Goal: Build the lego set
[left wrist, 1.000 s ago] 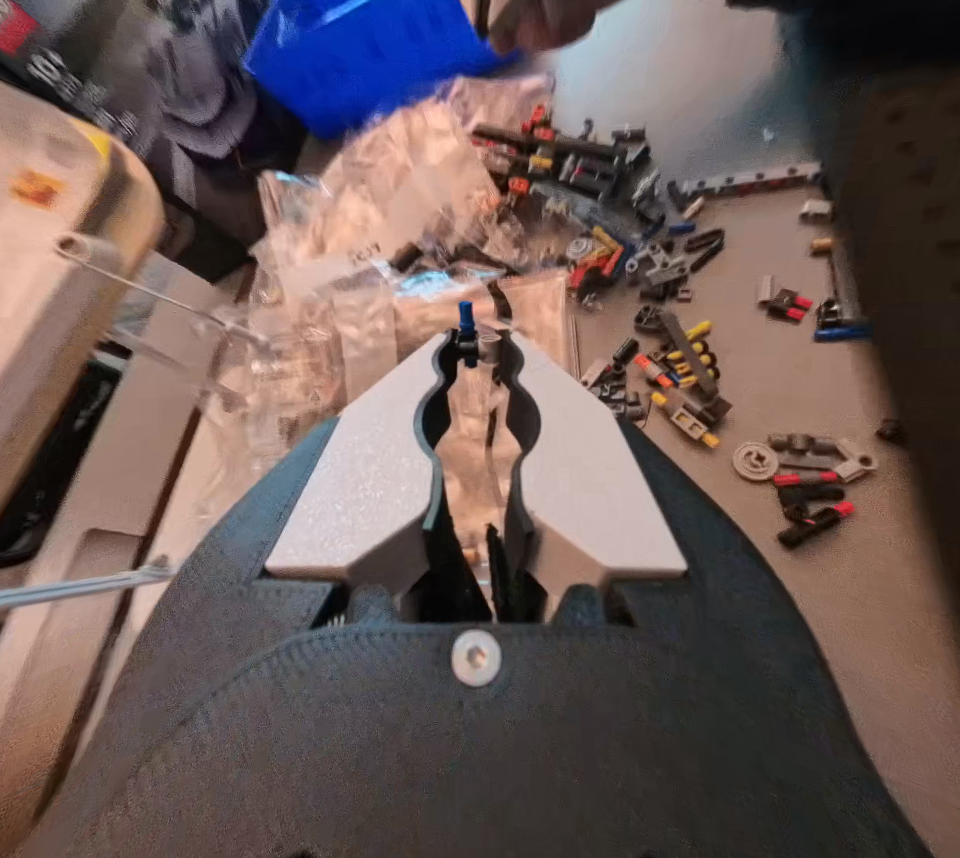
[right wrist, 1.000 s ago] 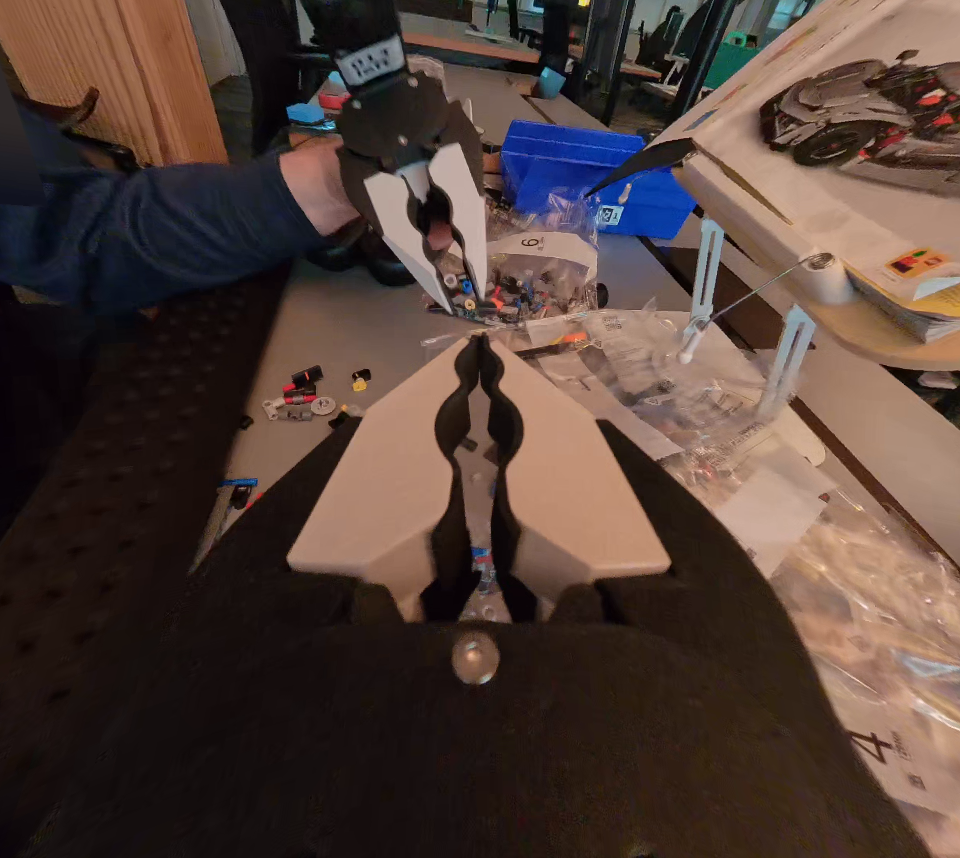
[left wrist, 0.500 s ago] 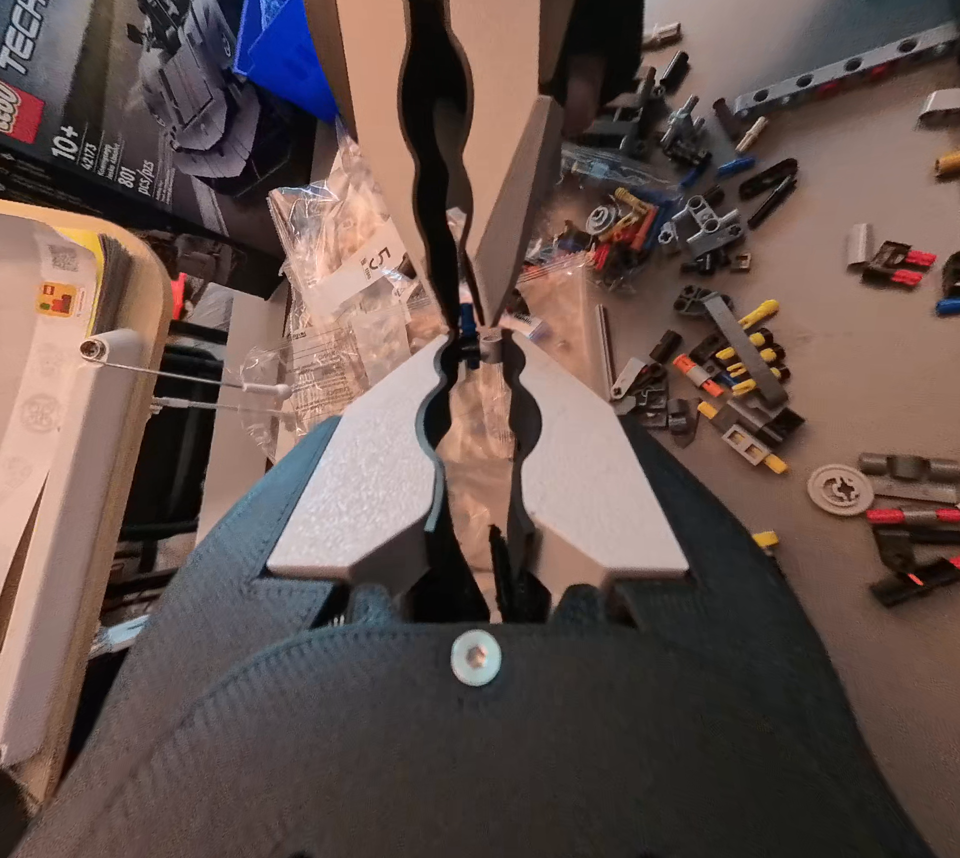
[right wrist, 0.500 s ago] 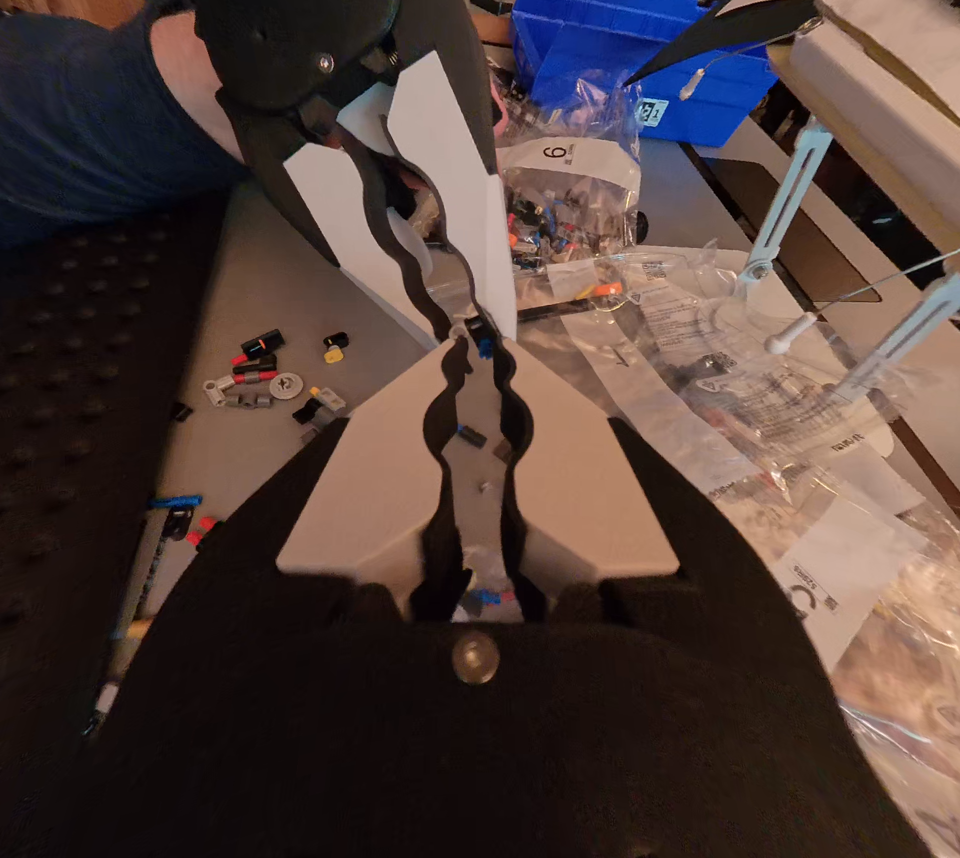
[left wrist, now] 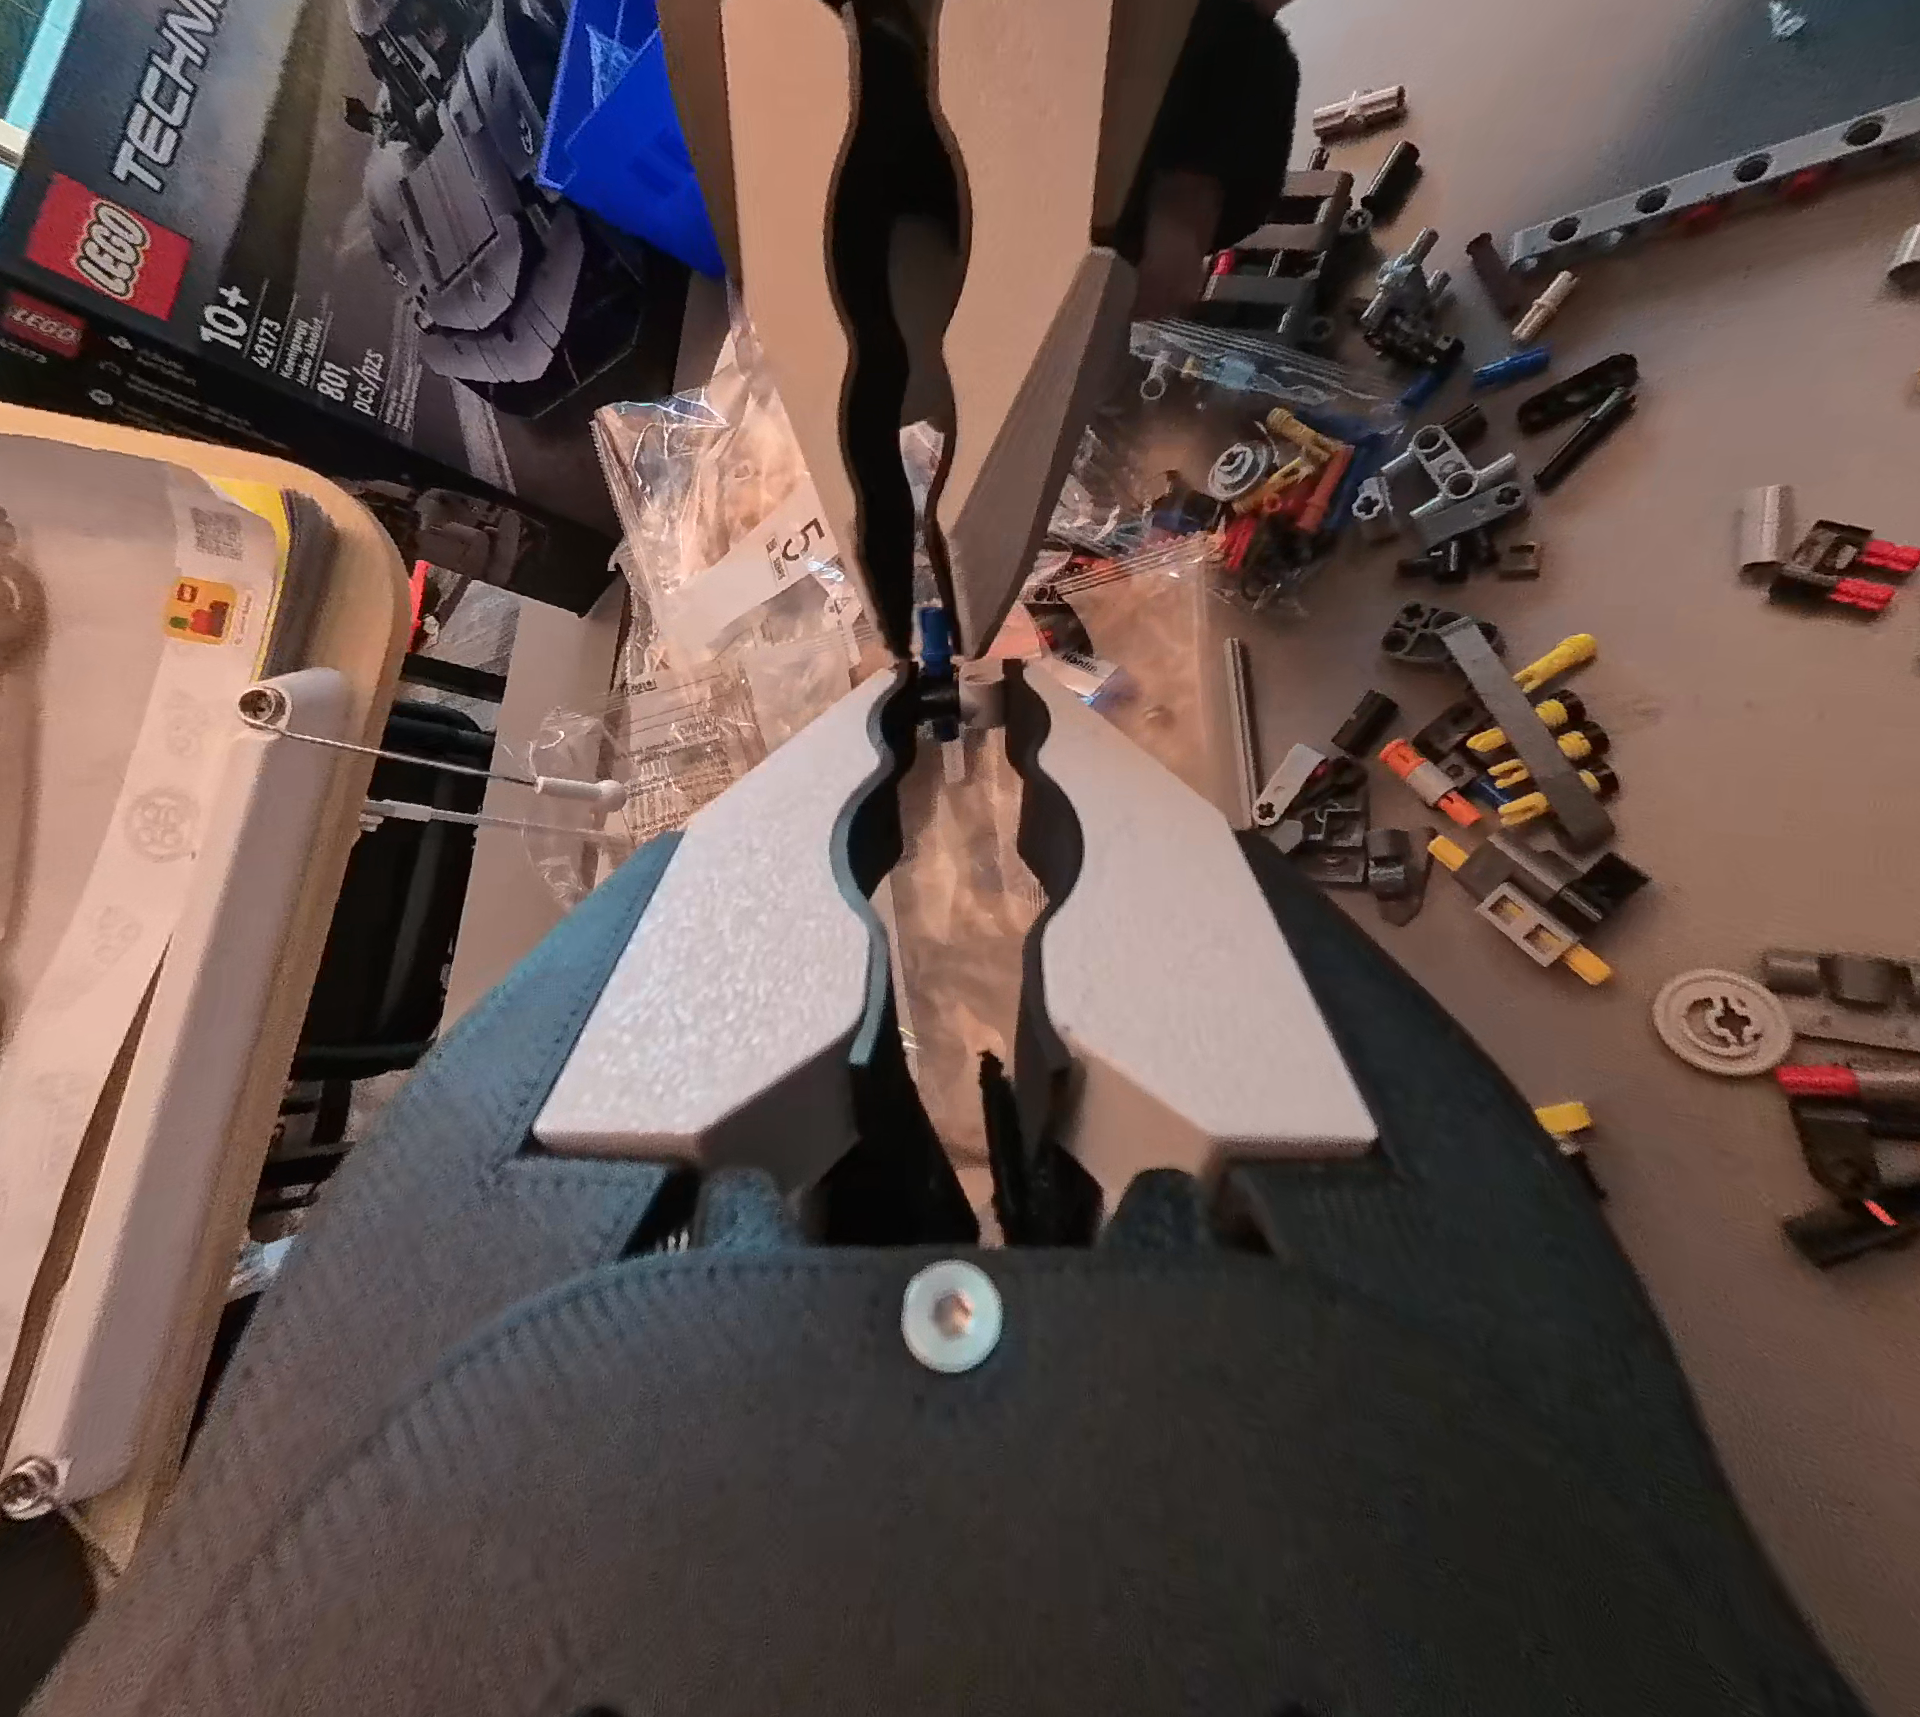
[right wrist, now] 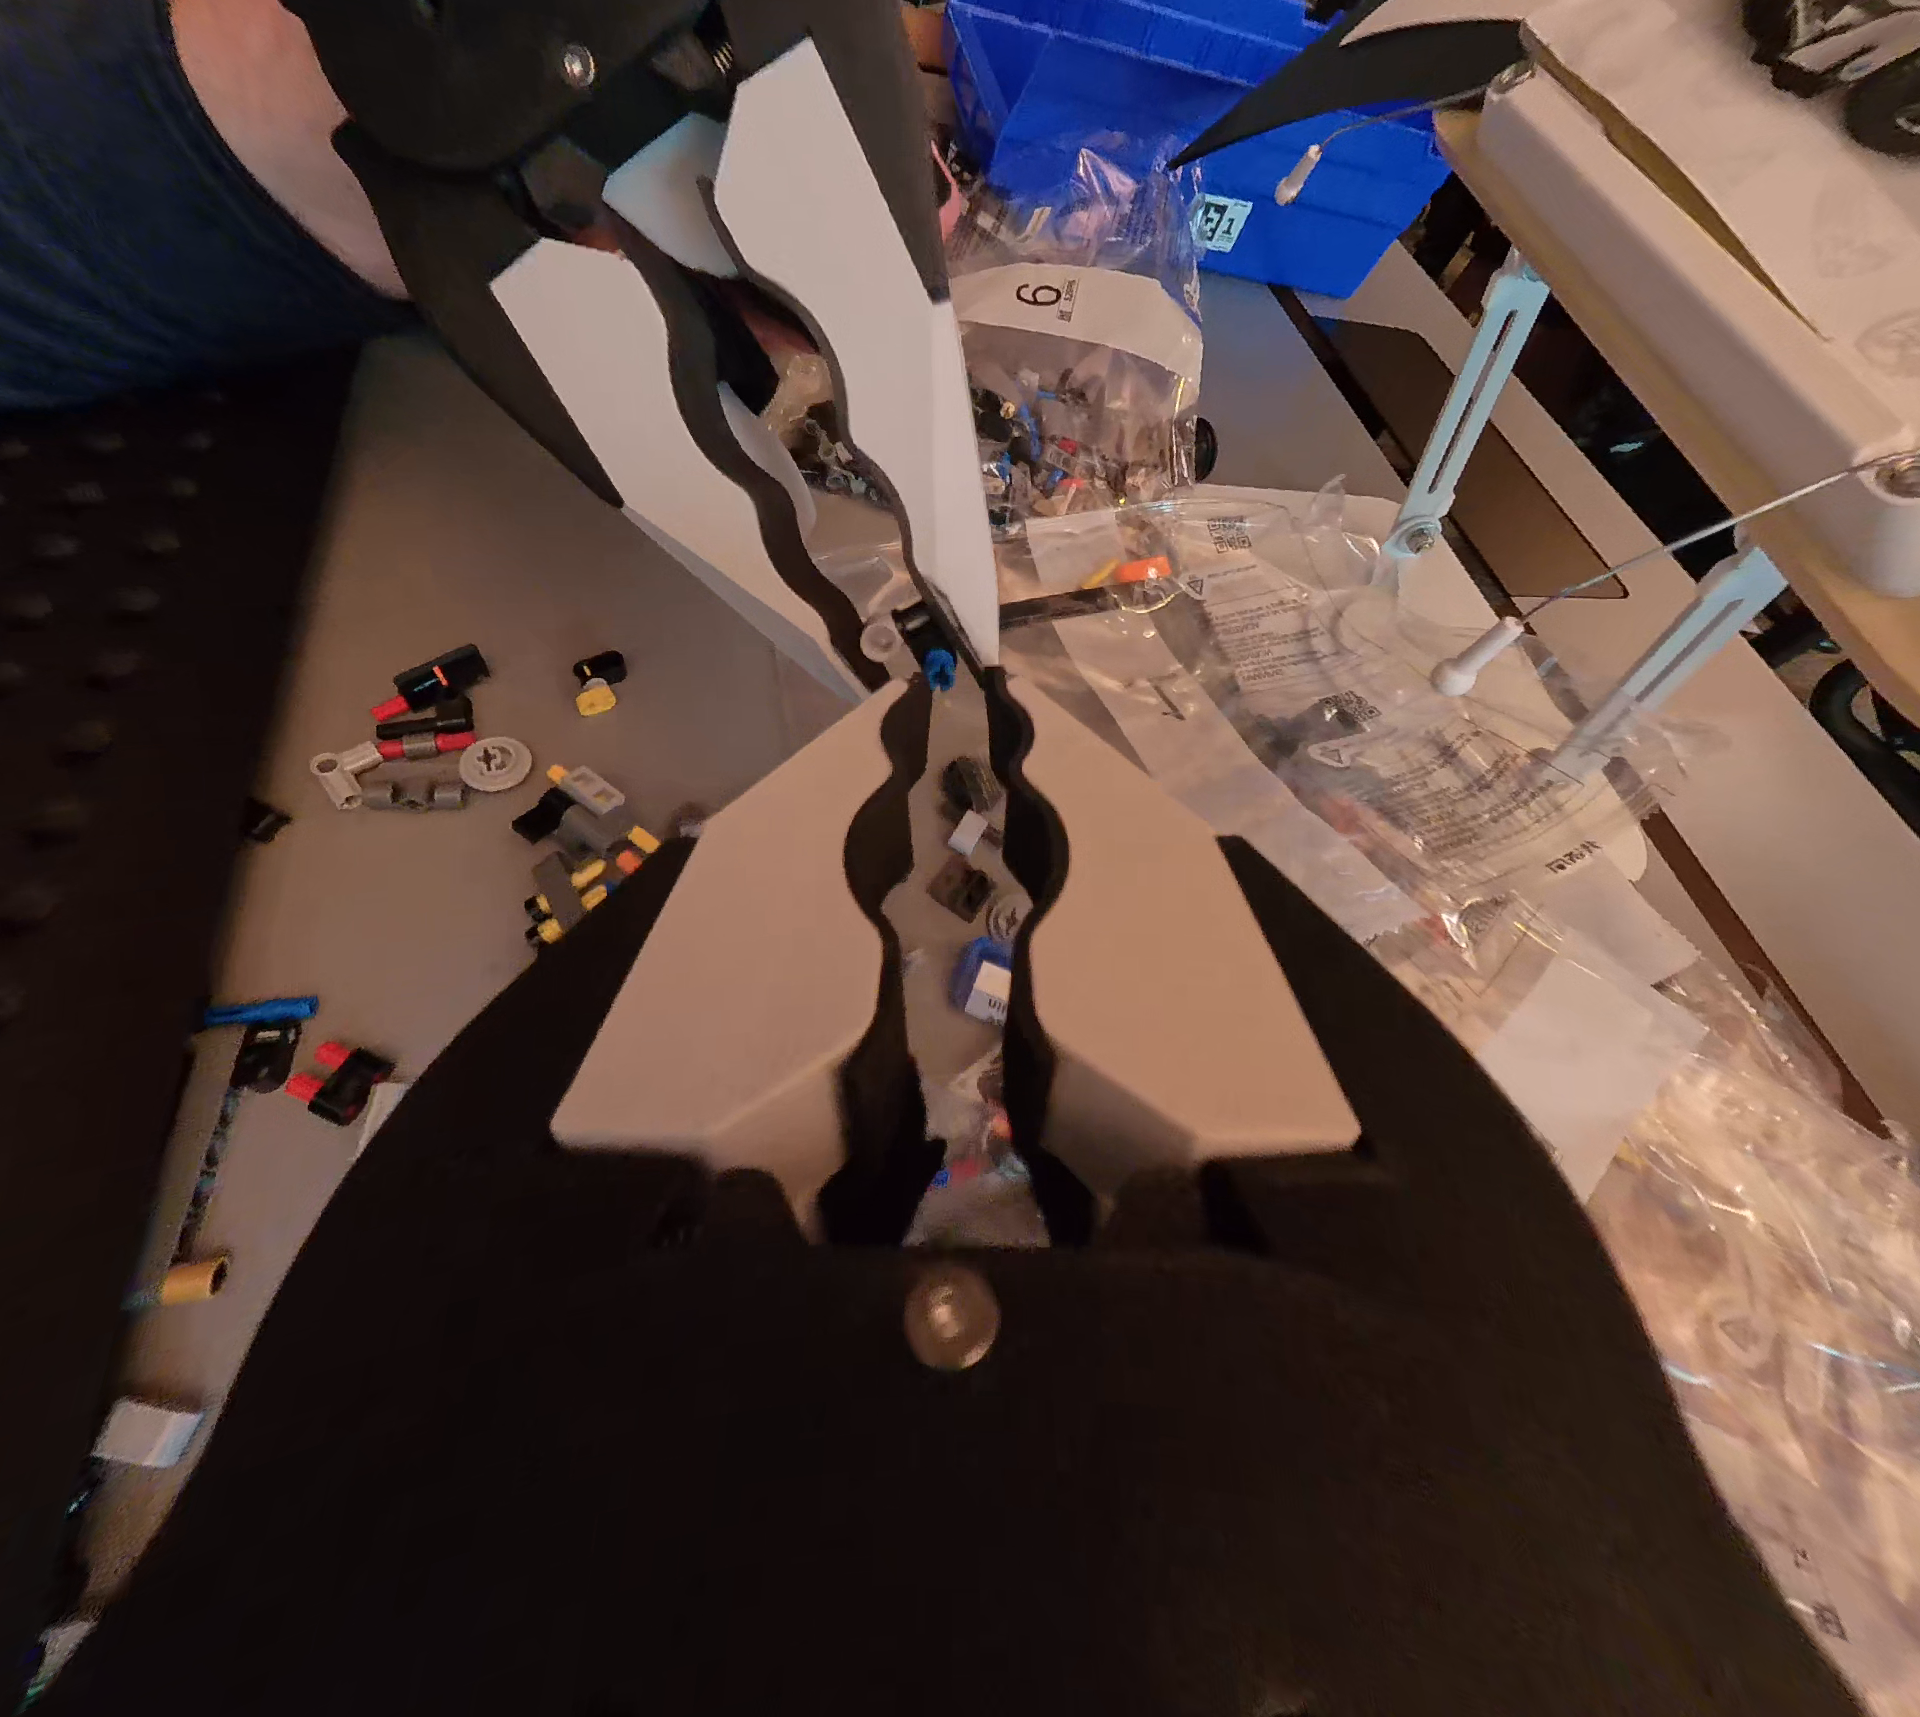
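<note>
My left gripper (left wrist: 954, 693) is shut on a small black-and-grey connector (left wrist: 961, 699) with a blue pin (left wrist: 935, 628) sticking out of it, held above the bags. My right gripper (right wrist: 951, 680) meets it tip to tip. Its jaws stand a narrow gap apart, with the blue pin (right wrist: 938, 668) between the tips and against the left finger. In the left wrist view the right gripper (left wrist: 933, 639) comes down from the top. In the right wrist view the left gripper (right wrist: 920, 628) comes from the upper left, with the connector (right wrist: 902, 628) at its tips.
Loose Lego pieces (left wrist: 1496, 763) lie on the grey table (left wrist: 1714, 836), more of them in the right wrist view (right wrist: 468, 763). Clear part bags (right wrist: 1081, 410) lie under the grippers. A blue bin (right wrist: 1143, 57), the set's box (left wrist: 291, 140), an instruction booklet on a stand (left wrist: 135, 732) and a black mat (right wrist: 125, 680) surround them. The tips of both grippers are at nearly the same place.
The right gripper has moved in to the left gripper's tips and its jaws have parted slightly around the blue pin. The left gripper still holds the connector.
</note>
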